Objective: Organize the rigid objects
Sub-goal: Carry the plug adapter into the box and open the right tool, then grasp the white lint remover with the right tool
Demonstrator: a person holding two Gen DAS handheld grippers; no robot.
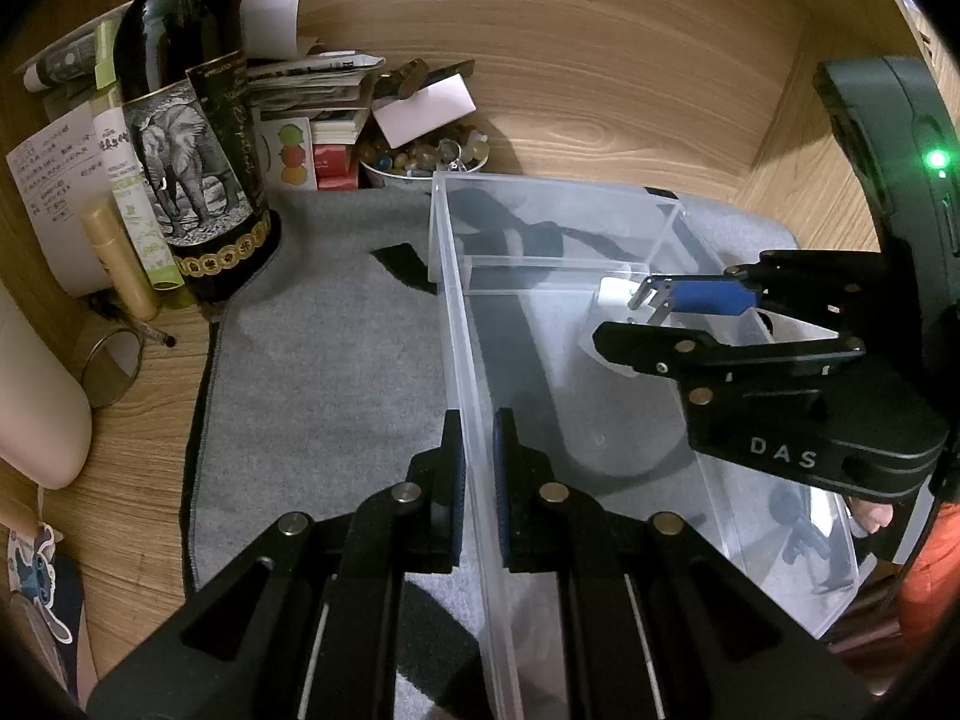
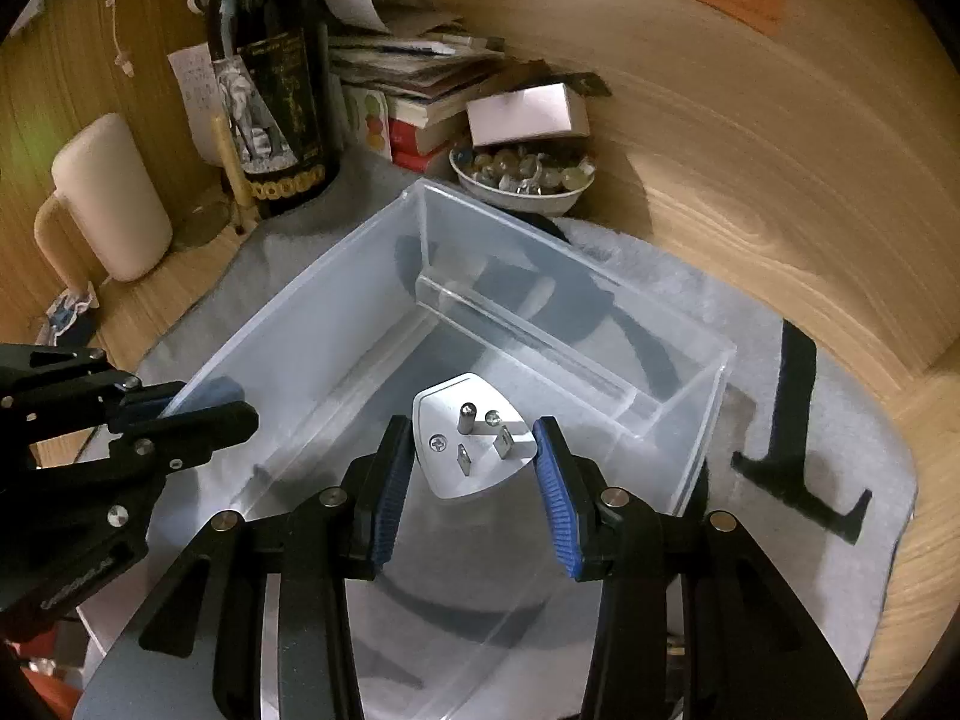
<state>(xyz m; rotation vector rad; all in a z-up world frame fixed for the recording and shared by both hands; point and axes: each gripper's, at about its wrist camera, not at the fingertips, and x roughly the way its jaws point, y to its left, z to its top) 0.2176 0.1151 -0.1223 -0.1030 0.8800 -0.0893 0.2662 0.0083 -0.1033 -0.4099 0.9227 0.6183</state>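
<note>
A clear plastic bin (image 1: 456, 324) with an inner divider (image 2: 540, 324) sits on a grey mat (image 1: 324, 360). My left gripper (image 1: 477, 468) is shut on the bin's left wall, one finger on each side; it also shows at the left of the right wrist view (image 2: 198, 408). My right gripper (image 2: 474, 456) is shut on a white plug adapter (image 2: 474, 450), prongs facing the camera, held over the bin's near compartment. In the left wrist view the right gripper (image 1: 672, 312) holds the adapter (image 1: 624, 297) inside the bin.
A dark wine bottle (image 1: 186, 138), papers, books and a bowl of marbles (image 2: 522, 177) stand at the back against the wooden wall. A cream mug (image 2: 108, 204) is at the left. A black L-shaped piece (image 2: 792, 426) lies on the mat right of the bin.
</note>
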